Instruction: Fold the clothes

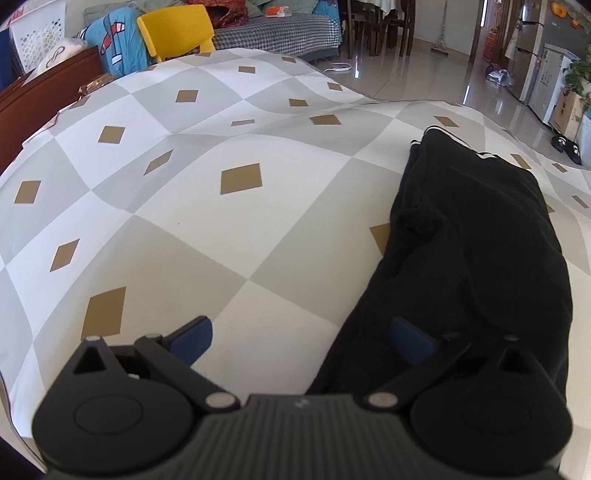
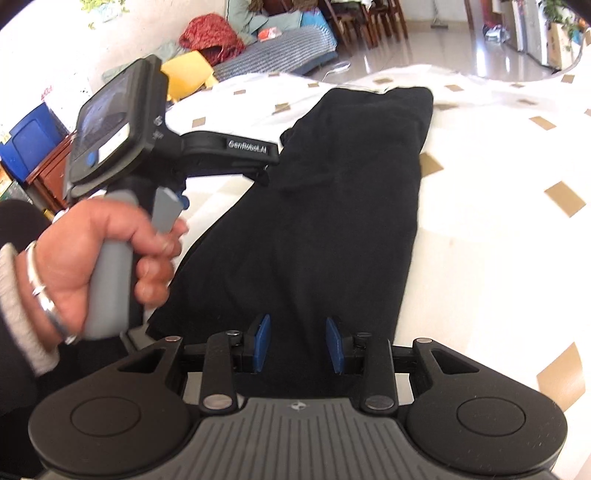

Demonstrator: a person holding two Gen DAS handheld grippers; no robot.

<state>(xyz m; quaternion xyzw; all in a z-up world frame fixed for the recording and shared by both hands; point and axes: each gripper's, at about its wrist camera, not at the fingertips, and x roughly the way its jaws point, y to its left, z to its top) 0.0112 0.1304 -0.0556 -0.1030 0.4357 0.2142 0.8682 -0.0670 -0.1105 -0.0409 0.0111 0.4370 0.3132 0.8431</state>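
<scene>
Lettering, perhaps "GenRobot.AI", marks left hand-held gripper (image 1: pixel 302 341), agape; right hand-held gripper (image 2: pixel 297 341) gapes emptily.

Folded pants (image 1: pixel 476 236) lie on tabletop (image 1: pixel 192 229), right side (left tool (image 1: pixel 301 343) near their edge); chair (image 1: pixel 177 31) behind.

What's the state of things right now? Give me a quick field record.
garment: black pants, laid lengthwise in a long strip
surface: checked cloth with tan diamonds
left gripper: open wide, one finger over the pants' near edge, nothing gripped
right gripper: partly open above the pants, no cloth visibly pinched
hand: holds the left gripper's grey handle
background: yellow chair beyond the surface
</scene>
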